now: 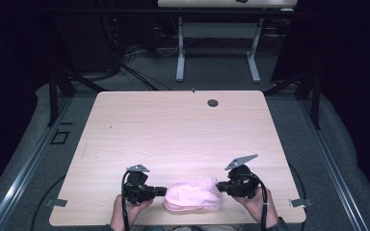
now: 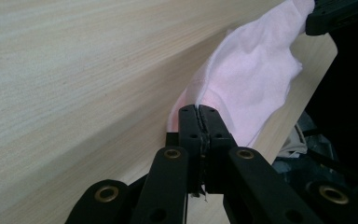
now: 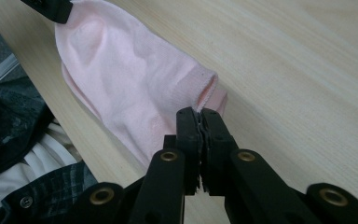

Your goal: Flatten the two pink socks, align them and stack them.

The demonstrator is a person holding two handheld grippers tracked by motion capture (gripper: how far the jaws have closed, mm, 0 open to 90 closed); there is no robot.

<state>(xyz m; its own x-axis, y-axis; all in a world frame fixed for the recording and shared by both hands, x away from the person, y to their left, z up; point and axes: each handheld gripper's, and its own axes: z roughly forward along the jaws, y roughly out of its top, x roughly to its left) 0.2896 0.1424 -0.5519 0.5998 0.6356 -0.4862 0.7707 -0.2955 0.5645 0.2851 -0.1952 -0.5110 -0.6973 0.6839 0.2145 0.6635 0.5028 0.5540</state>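
Note:
A pale pink cloth (image 1: 194,195) lies bunched near the front edge of the wooden table (image 1: 178,125), stretched between both grippers. My left gripper (image 1: 163,190) is shut on the cloth's left end; in the left gripper view its jaws are pressed together with the pink cloth (image 2: 251,79) pinched at the left gripper's tips (image 2: 199,109). My right gripper (image 1: 220,185) is shut on the cloth's right end; in the right gripper view the cloth (image 3: 130,84) runs from the right gripper's closed tips (image 3: 200,113) toward the other gripper (image 3: 51,8) at the top left.
A round cable hole (image 1: 213,102) sits near the table's far edge. Another table's white legs (image 1: 180,53) stand behind on the grey floor. The person's dark plaid clothing (image 3: 23,135) shows below the table's front edge.

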